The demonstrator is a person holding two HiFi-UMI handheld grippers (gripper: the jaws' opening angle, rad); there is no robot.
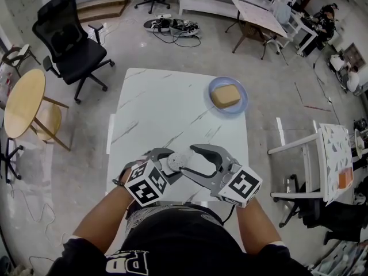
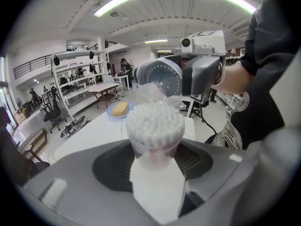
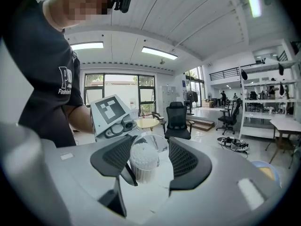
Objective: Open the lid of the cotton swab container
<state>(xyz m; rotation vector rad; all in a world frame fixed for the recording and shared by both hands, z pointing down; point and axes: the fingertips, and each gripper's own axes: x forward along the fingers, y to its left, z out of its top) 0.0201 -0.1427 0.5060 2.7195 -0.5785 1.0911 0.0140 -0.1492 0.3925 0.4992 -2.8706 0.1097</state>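
Note:
A small clear cotton swab container (image 1: 175, 163) is held upright above the near edge of the white marble table (image 1: 161, 108). My left gripper (image 1: 165, 168) is shut on its lower body. In the left gripper view the white swab tips (image 2: 155, 121) stand bare above the jaws, and the clear lid (image 2: 162, 95) is tipped up behind them. My right gripper (image 1: 188, 160) is open, its two fingers on either side of the container's top. In the right gripper view the container (image 3: 143, 161) and its raised lid (image 3: 155, 142) sit in the gap between the spread jaws.
A blue plate (image 1: 241, 103) with a yellow block (image 1: 225, 95) on it sits at the table's far right. A black office chair (image 1: 72, 45) and a round wooden table (image 1: 23, 102) stand at the left. A white chair (image 1: 310, 154) stands at the right.

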